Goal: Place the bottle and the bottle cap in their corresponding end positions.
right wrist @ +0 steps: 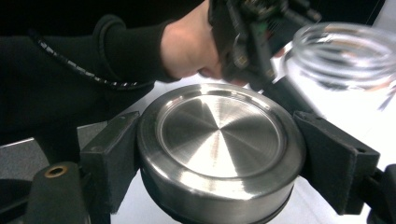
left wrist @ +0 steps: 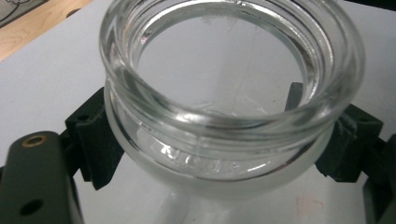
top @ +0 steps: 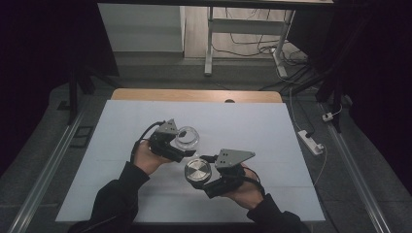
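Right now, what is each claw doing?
Left claw: shut on the clear round glass jar.
Right claw: shut on the round brushed-metal lid.

Lab or test room, dimly lit. White-covered wooden table (top: pixel 145 109) on grey carpet, metal rails (top: pixel 43 170) along both sides, a power strip (top: pixel 311 141) and loose cables (top: pixel 252 46) on the floor, a bare desk frame (top: pixel 210 43) behind.

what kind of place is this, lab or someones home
Most likely a lab or recording workspace, not a home: a table under a plain white cover, a bare desk frame with loose cables behind, and a power strip on the floor.
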Tool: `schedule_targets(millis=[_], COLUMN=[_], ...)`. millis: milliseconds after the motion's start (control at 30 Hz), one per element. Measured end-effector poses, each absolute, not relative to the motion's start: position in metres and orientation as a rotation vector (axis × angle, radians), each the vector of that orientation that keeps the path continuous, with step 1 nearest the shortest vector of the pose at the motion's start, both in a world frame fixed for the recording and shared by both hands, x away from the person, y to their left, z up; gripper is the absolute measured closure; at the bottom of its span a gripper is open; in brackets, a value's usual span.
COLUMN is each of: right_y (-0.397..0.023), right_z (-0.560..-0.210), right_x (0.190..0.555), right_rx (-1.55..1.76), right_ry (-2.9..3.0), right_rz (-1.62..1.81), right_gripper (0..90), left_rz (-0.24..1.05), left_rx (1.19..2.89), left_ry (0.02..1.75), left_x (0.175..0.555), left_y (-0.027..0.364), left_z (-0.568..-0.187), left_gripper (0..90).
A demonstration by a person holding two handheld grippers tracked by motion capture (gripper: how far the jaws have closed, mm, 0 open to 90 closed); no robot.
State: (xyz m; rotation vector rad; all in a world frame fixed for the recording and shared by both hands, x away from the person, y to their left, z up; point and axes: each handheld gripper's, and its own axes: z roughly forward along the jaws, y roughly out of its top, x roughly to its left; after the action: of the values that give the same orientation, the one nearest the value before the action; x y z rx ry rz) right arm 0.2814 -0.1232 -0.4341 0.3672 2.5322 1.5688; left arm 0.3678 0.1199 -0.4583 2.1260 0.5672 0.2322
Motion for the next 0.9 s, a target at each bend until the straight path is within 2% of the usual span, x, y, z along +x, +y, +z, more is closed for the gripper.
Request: schedule_targets(millis=[900], right_y=[-0.114], right_z=[-0.504], right_x=[0.294], right_rx=[0.414], right_ry=[2.603], right_rz=[1.433], right_gripper=[18.6], left_rz=[0.249], left_rx=[2.125], left_ry=[0.623], left_x=[0.408], left_y=[0.098], left_z=[-0.482], left_gripper=[16.0])
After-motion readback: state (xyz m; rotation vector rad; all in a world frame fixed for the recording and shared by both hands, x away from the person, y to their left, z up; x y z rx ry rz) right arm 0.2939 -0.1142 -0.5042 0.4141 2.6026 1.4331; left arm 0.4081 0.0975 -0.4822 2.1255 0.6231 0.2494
